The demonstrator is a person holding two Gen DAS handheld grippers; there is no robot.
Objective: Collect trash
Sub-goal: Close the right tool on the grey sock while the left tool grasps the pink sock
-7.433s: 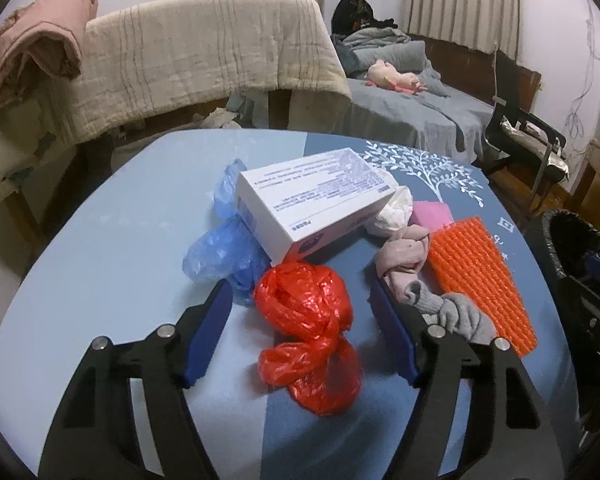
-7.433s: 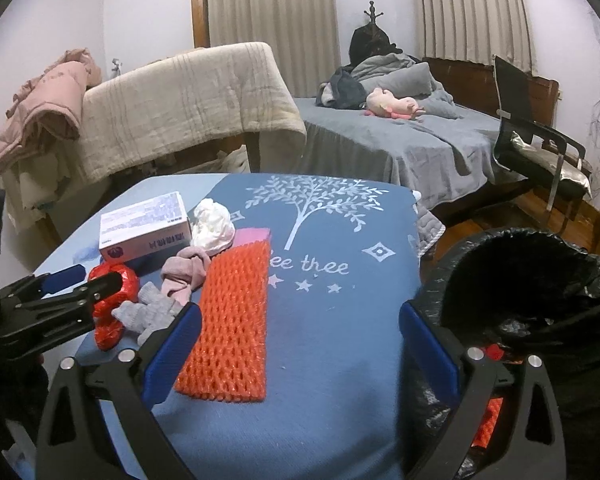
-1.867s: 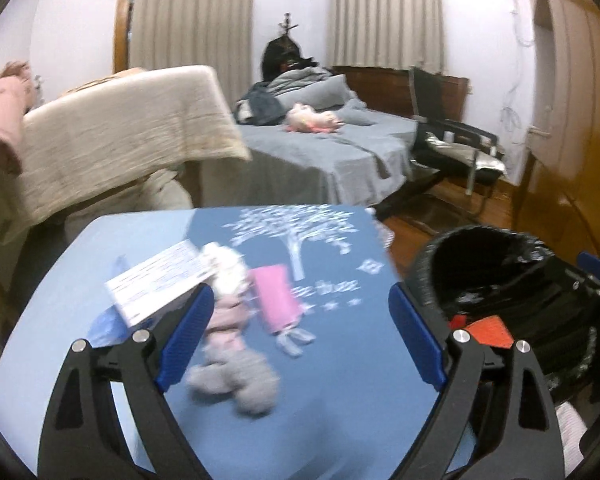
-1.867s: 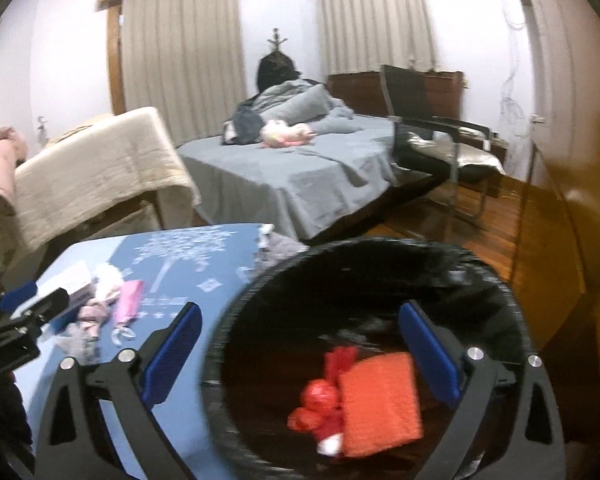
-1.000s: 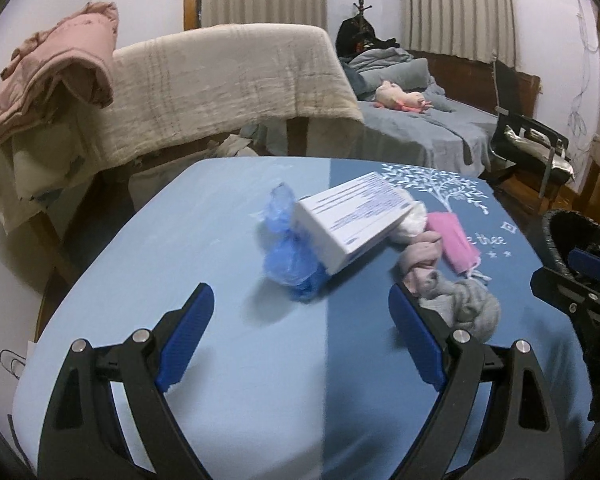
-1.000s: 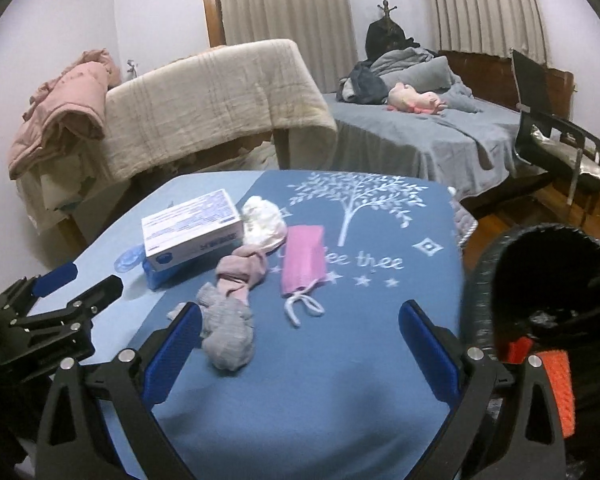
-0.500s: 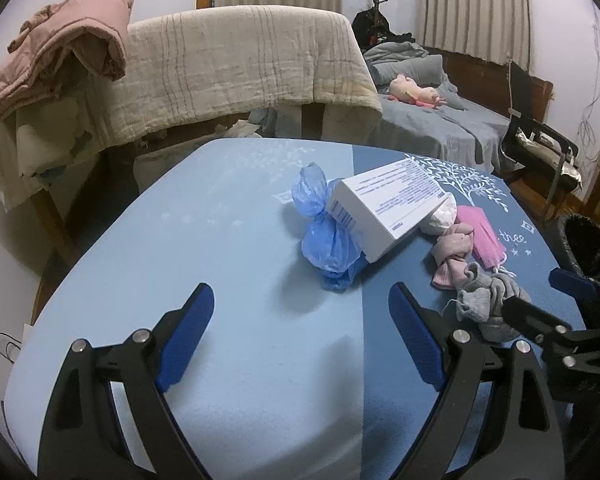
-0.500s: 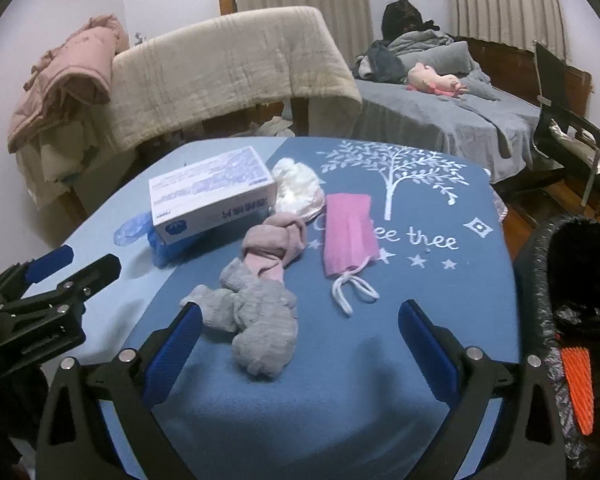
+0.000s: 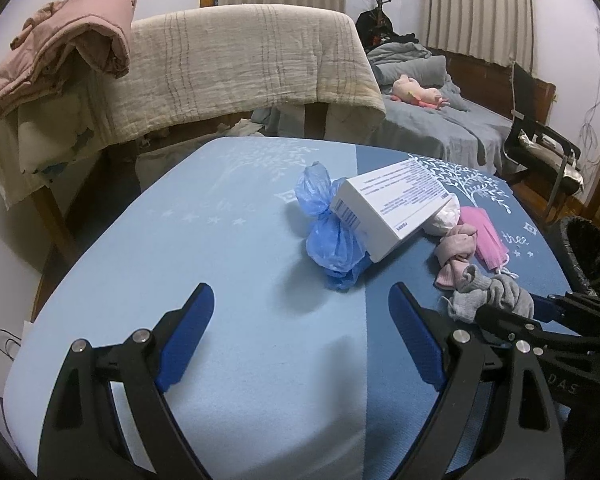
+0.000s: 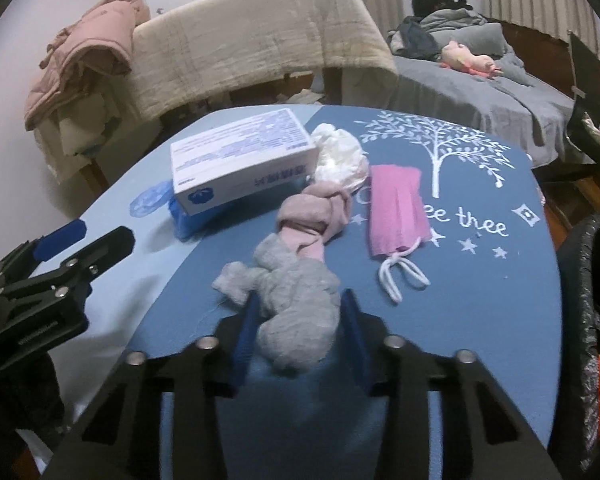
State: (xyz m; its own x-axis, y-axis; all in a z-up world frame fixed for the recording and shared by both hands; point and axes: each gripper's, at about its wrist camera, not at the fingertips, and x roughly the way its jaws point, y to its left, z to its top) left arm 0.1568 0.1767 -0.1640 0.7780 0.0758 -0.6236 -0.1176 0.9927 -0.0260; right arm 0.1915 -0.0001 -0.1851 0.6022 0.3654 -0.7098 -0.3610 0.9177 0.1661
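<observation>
On the blue tablecloth [image 10: 480, 280] lie a grey sock [image 10: 296, 300] tied to a pink sock [image 10: 316, 216], a pink face mask [image 10: 396, 208], a white wad [image 10: 340, 156], a white box [image 10: 240, 160] and a knotted blue plastic bag [image 9: 328, 232]. My right gripper [image 10: 298, 334] has its jaws closed in around the grey sock, touching its sides. My left gripper [image 9: 300, 336] is open and empty over bare cloth, short of the blue bag. The grey sock [image 9: 492, 292] and box [image 9: 392, 208] also show in the left wrist view.
A black-lined trash bin [image 10: 596, 300] stands at the table's right edge, with orange trash inside. A chair draped with a beige blanket [image 9: 240, 68] and pink jacket stands behind the table. A bed [image 10: 480, 92] and a black chair [image 9: 540, 148] lie beyond.
My right gripper has swung from the bin back over the table, come down on the grey sock and closed from wide open around it. My left gripper has drifted left, staying open.
</observation>
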